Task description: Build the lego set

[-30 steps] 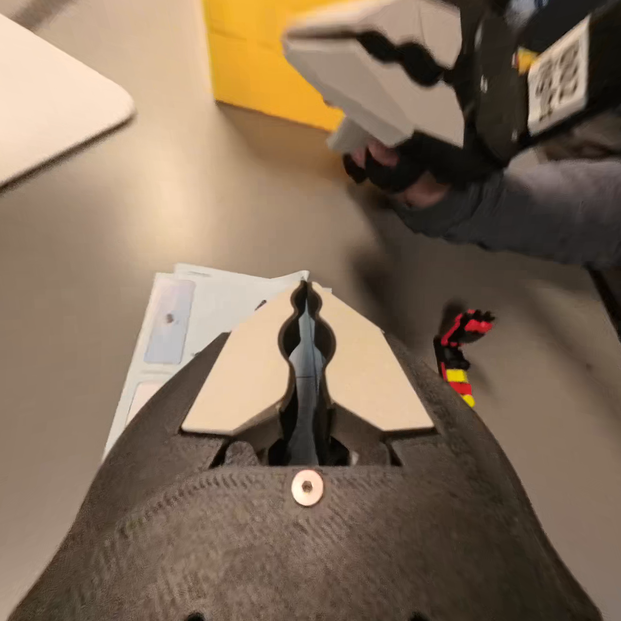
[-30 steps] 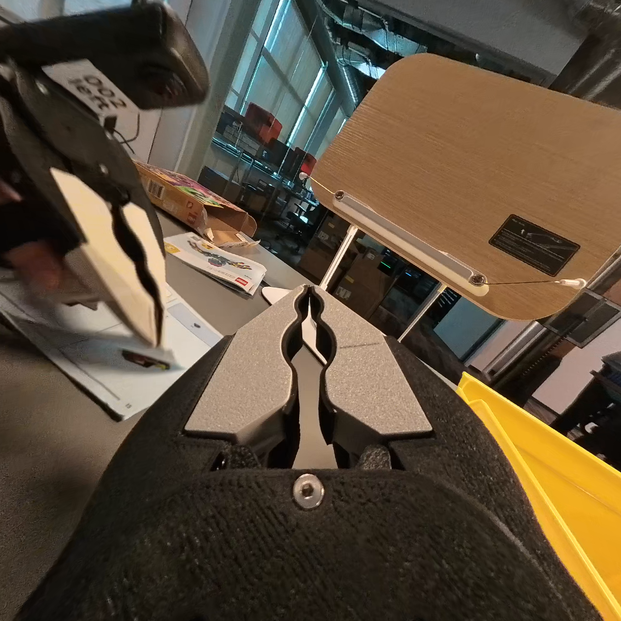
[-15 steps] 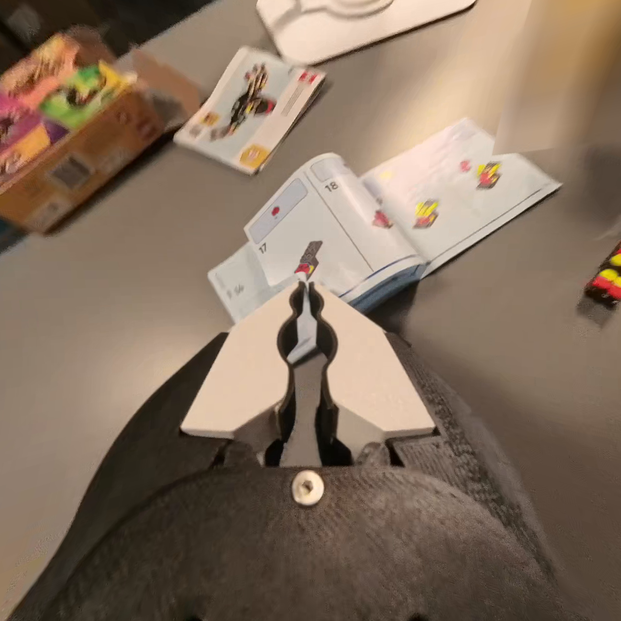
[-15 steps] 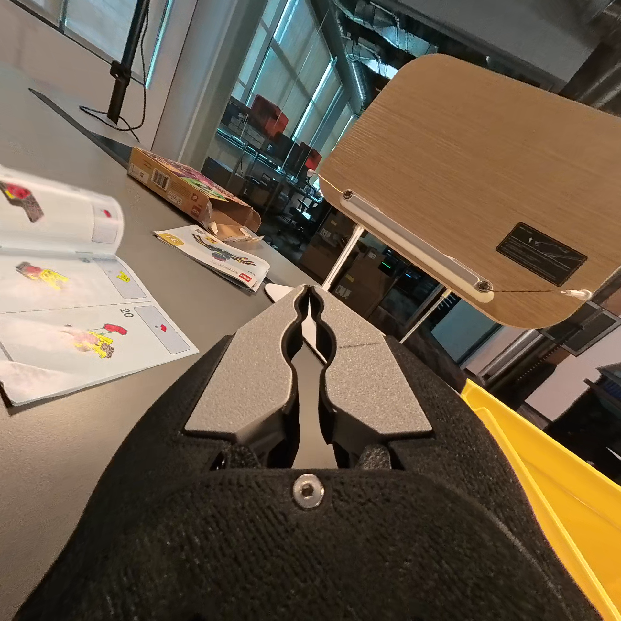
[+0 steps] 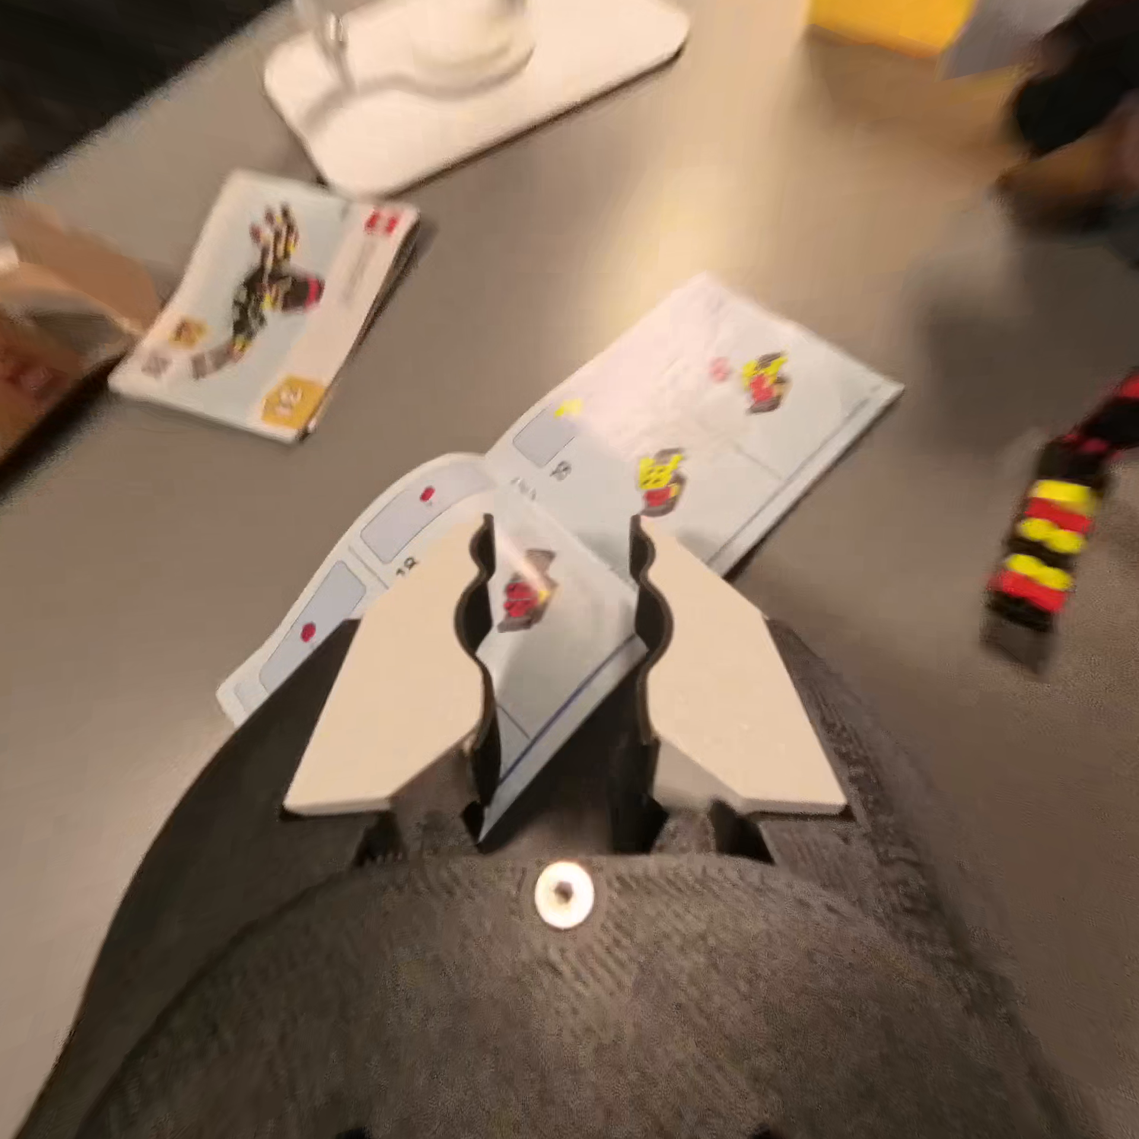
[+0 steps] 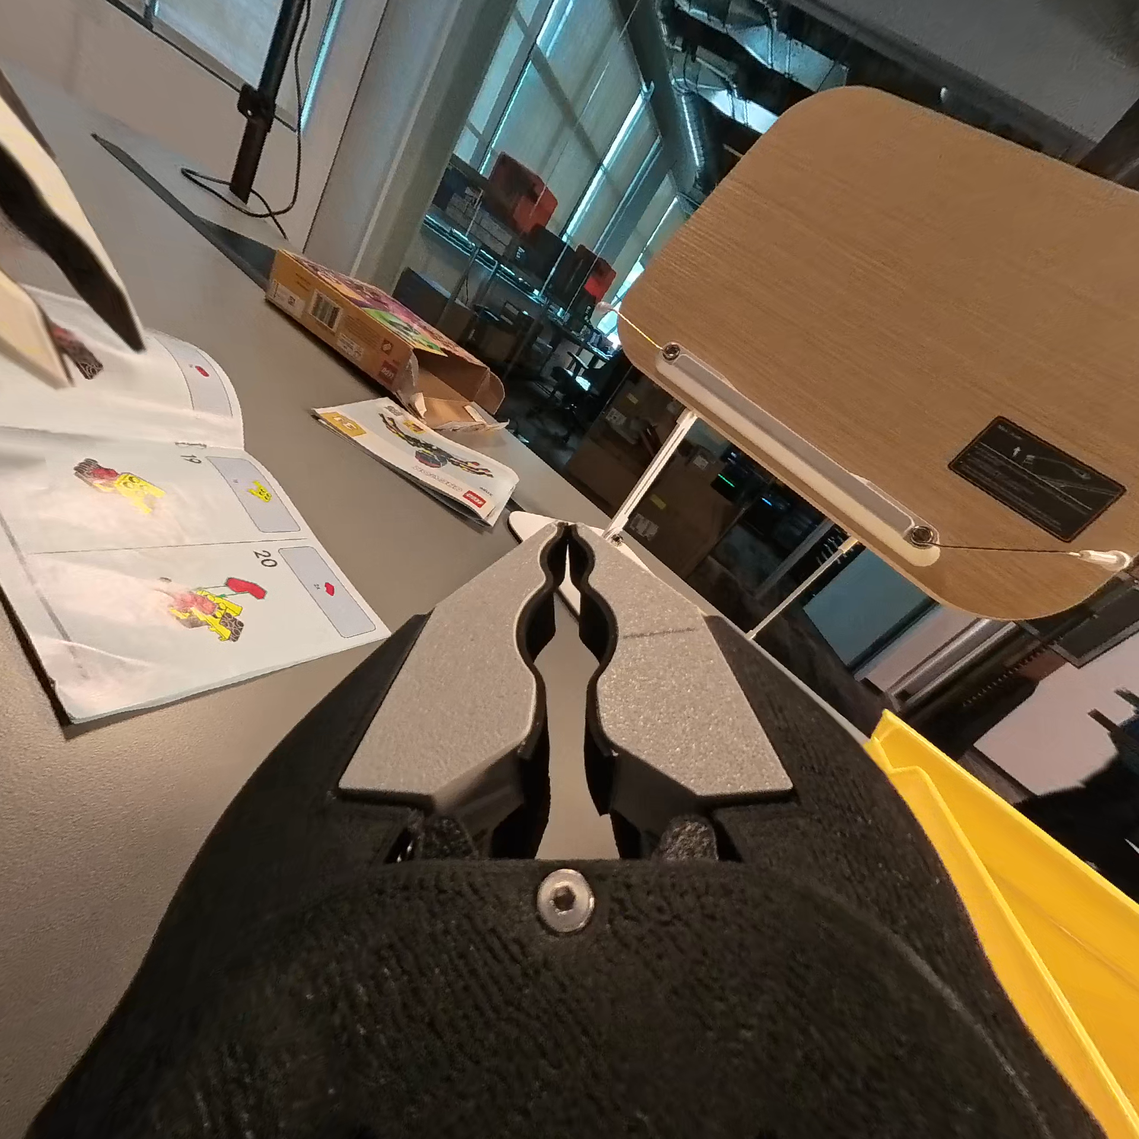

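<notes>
While left claw (image 5: 559, 536) gapes over booklet (image 5: 690, 425), right claw (image 6: 568, 535) pinched.

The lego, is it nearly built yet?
Partly. A small red, yellow and black lego piece already stands built on the table. Right now no bricks are held: the left gripper is open over the open booklet, the right gripper is shut and empty. More building looks left; how much is unclear.

Printed writing was borne by the open instruction booklet (image 6: 154, 555), the closed booklet (image 6: 425, 456), the cardboard box (image 6: 345, 320) and the black label (image 6: 1035, 477).
</notes>
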`<state>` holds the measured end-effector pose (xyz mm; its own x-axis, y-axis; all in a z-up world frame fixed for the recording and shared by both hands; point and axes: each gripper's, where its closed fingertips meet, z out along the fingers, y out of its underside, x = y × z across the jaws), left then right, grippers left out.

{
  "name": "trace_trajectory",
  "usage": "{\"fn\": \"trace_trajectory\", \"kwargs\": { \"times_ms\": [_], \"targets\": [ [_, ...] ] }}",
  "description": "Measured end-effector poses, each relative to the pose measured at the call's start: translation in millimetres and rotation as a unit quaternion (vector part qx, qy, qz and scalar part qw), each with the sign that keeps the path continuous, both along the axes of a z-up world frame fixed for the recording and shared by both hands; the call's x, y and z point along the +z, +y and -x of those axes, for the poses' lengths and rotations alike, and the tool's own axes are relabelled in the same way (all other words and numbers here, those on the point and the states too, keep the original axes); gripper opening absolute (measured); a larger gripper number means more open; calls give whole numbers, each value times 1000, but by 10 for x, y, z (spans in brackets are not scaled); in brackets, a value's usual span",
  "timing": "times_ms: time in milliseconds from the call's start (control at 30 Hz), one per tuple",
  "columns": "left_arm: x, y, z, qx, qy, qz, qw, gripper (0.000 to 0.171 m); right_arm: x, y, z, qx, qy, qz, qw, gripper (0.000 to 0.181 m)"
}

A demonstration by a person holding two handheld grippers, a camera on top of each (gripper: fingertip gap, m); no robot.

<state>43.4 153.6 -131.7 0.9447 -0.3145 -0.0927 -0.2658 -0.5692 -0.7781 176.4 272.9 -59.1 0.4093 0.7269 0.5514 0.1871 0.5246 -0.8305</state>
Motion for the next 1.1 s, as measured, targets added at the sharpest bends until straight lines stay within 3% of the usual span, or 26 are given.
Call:
{"fn": "trace_trajectory", "kwargs": {
  "times_ms": [67,167,233,367,533,567,633,700,767,800,900,1000,1100],
  "targets": [
    [-137,53,109,33,-4,40,999,50,4,0,-4,1,3,3,1000,0],
    [-203,59,118,54,-63,76,994,50,-4,5,2,1,1,5,1000,0],
    [-277,47,165,67,-56,88,992,60,-6,3,5,1,1,6,1000,0],
    [-288,115,86,90,-51,66,992,80,-17,-17,25,4,-6,-1,1000,0],
    [-277,308,-67,108,-45,61,991,92,-42,-12,16,-20,-30,-38,999,0],
    [-168,326,-73,105,-51,38,992,92,-29,-14,1,-28,-34,-56,997,0],
    [287,286,24,96,-58,-66,991,88,-6,-63,11,-38,-44,-103,993,0],
    [785,65,260,102,-56,-190,975,84,-6,-86,33,-46,-54,-135,988,0],
    [1081,-269,465,101,-54,-280,953,77,20,1,-10,-70,-46,-128,988,2],
    [1123,-422,567,106,-42,-306,945,68,51,76,-59,-90,-34,-118,988,5],
    [1028,-740,712,82,15,-339,937,67,181,270,-258,-158,13,-95,983,17],
    [1011,-916,736,62,-1,-391,918,62,198,373,-383,-203,19,-88,975,17],
    [1025,-926,732,48,-52,-401,913,60,201,415,-465,-248,5,-102,963,16]
  ]
}}
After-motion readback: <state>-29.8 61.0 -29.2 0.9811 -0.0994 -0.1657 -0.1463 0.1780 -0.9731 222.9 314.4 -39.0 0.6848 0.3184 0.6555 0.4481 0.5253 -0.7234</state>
